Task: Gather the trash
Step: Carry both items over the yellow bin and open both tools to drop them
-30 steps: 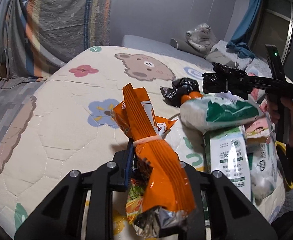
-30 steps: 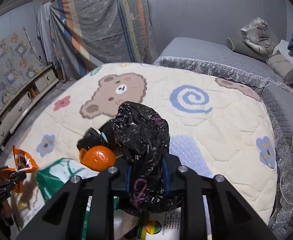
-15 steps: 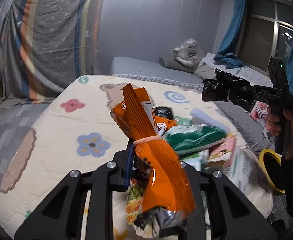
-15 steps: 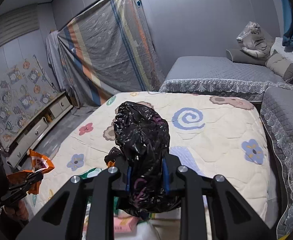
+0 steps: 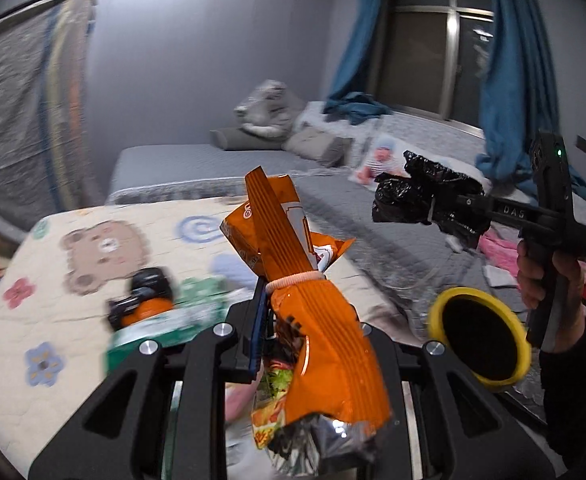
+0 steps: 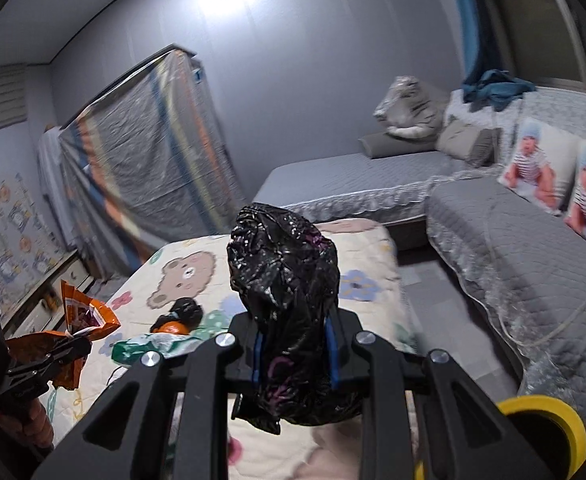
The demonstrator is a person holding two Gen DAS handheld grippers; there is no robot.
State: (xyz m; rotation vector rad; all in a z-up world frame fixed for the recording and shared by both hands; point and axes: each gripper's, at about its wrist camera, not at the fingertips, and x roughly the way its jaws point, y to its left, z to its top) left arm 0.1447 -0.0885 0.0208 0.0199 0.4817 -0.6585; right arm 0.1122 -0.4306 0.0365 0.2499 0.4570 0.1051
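Note:
My left gripper (image 5: 307, 320) is shut on an orange snack wrapper (image 5: 313, 312) tied with a rubber band, held up above the mat. It also shows in the right wrist view (image 6: 69, 344). My right gripper (image 6: 293, 332) is shut on a crumpled black plastic bag (image 6: 283, 280), held in the air; the bag also shows in the left wrist view (image 5: 421, 200). A yellow-rimmed bin (image 5: 479, 340) with a dark inside stands below the right gripper; its rim shows in the right wrist view (image 6: 545, 424).
On the cartoon play mat (image 5: 73, 280) lie an orange (image 5: 149, 306) beside a black bag scrap, and a green-and-white package (image 5: 165, 324). Grey mattresses (image 6: 513, 248) with pillows and baby-print cushions (image 6: 553, 176) lie behind. A striped cloth (image 6: 145, 160) covers furniture at the left.
Both grippers have risen and swung right with their loads. The yellow bin has come into view below the right gripper. The mat trash has slid left in the views.

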